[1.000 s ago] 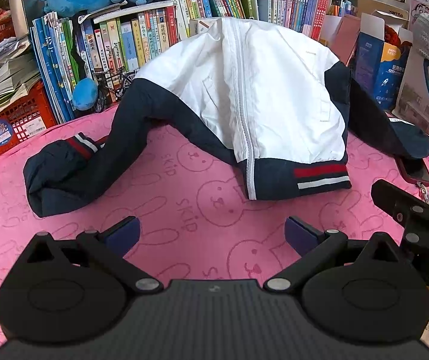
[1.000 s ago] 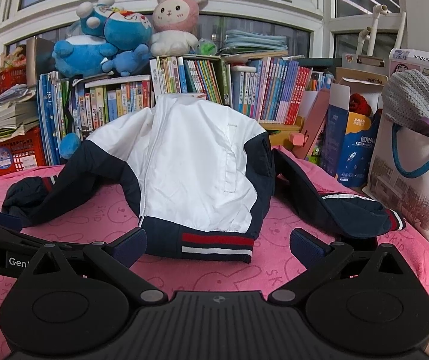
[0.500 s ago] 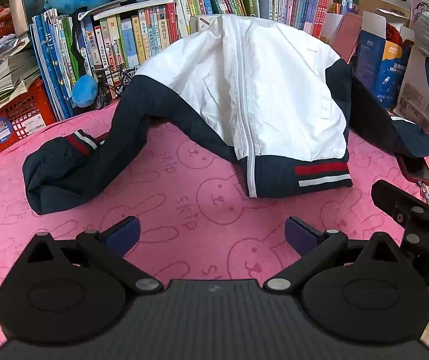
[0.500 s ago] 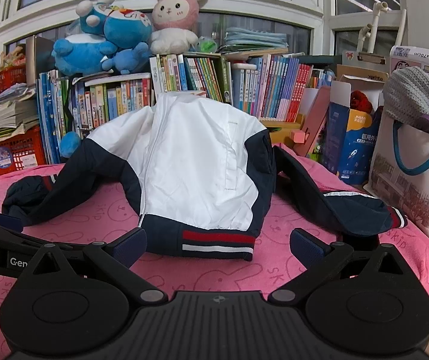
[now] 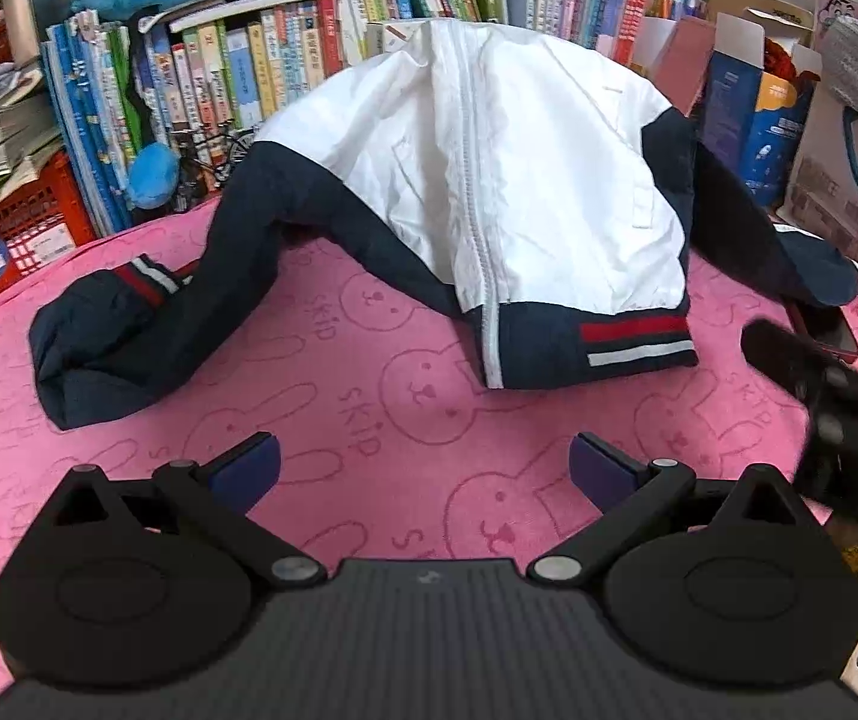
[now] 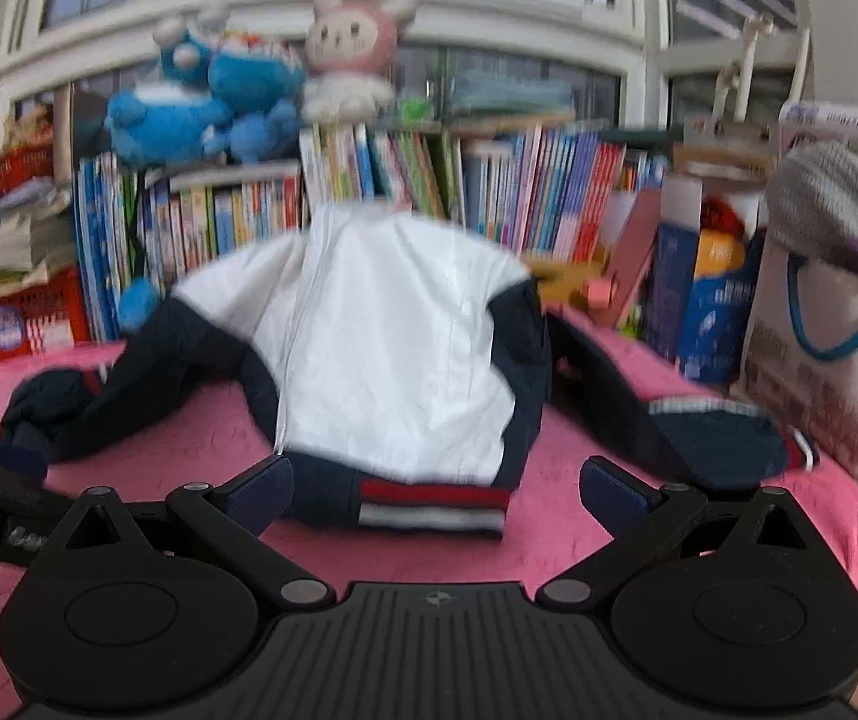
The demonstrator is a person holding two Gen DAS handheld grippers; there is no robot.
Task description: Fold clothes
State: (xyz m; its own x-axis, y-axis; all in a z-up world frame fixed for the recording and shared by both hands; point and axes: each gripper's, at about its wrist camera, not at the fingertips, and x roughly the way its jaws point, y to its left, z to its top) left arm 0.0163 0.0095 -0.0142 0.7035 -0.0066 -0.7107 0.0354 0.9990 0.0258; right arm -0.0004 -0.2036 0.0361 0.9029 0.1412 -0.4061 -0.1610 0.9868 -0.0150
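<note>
Pink rabbit-print blanket (image 5: 369, 420), covering the whole work surface, carries one jacket (image 5: 525, 180), white body with navy sleeves and a navy hem banded red and white, zipped shut, lying front-up across the middle with its collar propped against the row of books (image 5: 369, 12) at the far edge and its hem toward the near edge. Left sleeve (image 5: 147, 324) trails to the blanket's left side, cuff doubled over; right sleeve (image 6: 699, 420) runs to the right edge, cuff near a paper bag. Left gripper (image 5: 423, 471): jaws spread wide, empty, hovering low over bare blanket short of the hem. Right gripper (image 6: 435, 495): likewise spread and empty, framing the striped hem (image 6: 429, 501); this view is motion-blurred. Step in hand, as judged: first approach, nothing yet folded. Done well, it probably means drawing the body down flat off the books, then pinching each sleeve near the cuff and laying it across the white front before doubling the hem up. Containers: red plastic crate (image 5: 15, 222), far left, papers stacked above it, contents unclear; open blue carton (image 6: 711, 294), far right, something red and yellow inside; paper bag (image 6: 819, 372) with teal handles, grey knitwear (image 6: 843, 198) heaped on top.
</note>
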